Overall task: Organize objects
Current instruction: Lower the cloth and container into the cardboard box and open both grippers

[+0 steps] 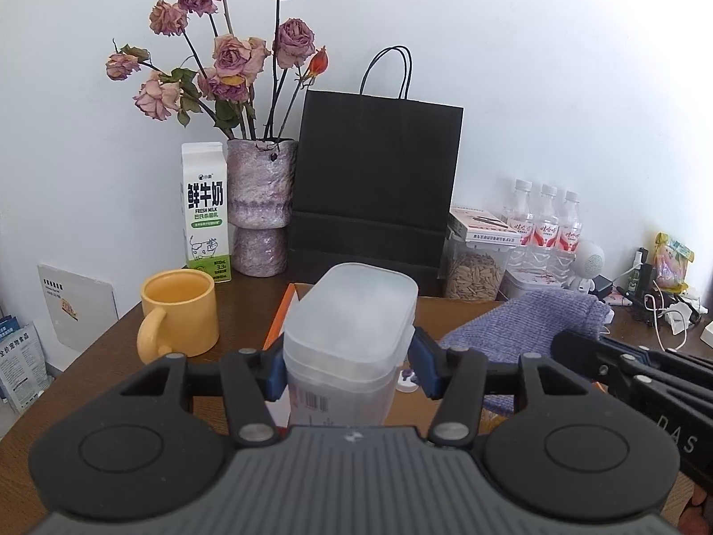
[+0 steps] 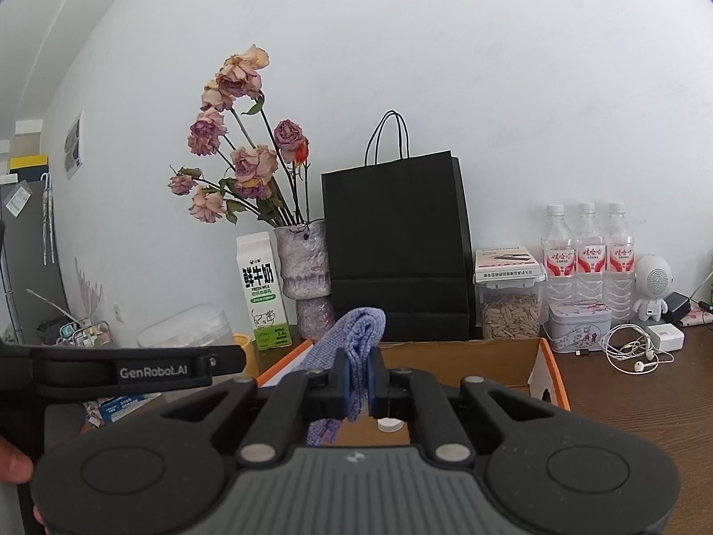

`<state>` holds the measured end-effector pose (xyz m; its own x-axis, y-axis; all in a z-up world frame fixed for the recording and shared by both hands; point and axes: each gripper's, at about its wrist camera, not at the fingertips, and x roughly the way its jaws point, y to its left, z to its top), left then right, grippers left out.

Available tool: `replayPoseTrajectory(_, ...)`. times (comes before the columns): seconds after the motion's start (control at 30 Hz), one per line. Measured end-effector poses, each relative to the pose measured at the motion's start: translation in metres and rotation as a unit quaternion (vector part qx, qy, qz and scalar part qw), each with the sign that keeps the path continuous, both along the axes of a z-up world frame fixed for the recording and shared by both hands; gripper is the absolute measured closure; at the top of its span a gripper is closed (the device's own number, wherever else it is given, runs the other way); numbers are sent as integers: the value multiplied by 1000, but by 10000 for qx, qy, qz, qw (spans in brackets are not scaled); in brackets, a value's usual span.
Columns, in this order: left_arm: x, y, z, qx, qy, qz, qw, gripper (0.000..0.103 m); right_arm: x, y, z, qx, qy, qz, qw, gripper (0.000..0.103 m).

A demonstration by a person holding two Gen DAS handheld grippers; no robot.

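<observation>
- The left gripper (image 1: 347, 370) is clamped on a frosted plastic container (image 1: 352, 325), held above an open cardboard box (image 2: 503, 356).
- The right gripper (image 2: 358, 385) pinches a purple knitted cloth (image 2: 356, 347) over the same box.
- Behind stand a yellow mug (image 1: 180, 310), milk carton (image 1: 205, 211) and black paper bag (image 1: 374, 178).

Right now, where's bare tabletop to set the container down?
Bare wood lies right of the cardboard box, in front of the earphones. A smaller patch lies left of the yellow mug, towards the table edge. The back row, milk carton to bottles, is packed; cables crowd the far right.
</observation>
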<state>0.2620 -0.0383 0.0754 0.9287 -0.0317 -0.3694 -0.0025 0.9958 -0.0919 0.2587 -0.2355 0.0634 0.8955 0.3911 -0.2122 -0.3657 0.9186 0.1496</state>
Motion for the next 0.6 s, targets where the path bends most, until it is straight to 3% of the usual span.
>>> replayPoseTrajectory(0.6,107,-7,-33,159,370,7,9992,48,115,17,-42,-520,528,94,9972,96)
